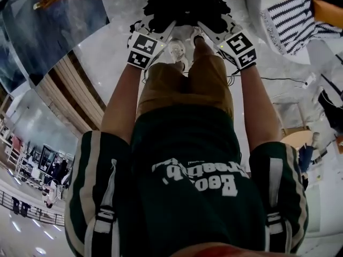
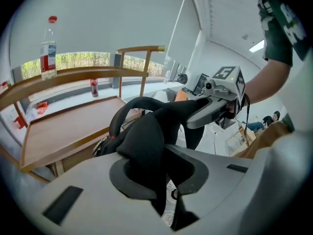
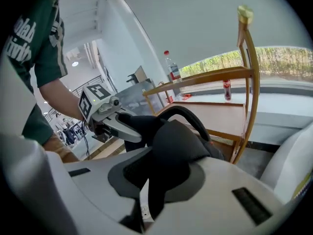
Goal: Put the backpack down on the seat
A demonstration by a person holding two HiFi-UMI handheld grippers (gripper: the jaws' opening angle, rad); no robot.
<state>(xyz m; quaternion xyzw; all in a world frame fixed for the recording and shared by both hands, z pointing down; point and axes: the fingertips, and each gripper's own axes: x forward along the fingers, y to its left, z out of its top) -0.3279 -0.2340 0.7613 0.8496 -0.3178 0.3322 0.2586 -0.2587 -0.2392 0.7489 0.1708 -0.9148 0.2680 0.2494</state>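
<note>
The black backpack hangs in the air in front of me, held by its padded shoulder straps. My left gripper is shut on one strap, which fills the gap between its jaws. My right gripper is shut on the other strap. Each gripper view shows the other gripper clamped on the bag: the right gripper and the left gripper. The carry handle arches above the straps. Beyond the bag stands a wooden chair, its flat seat bare.
A clear water bottle and a red can stand on a ledge behind the chair. The chair's curved backrest rail rises at the right. A striped cloth and a black cable lie on the floor to my right.
</note>
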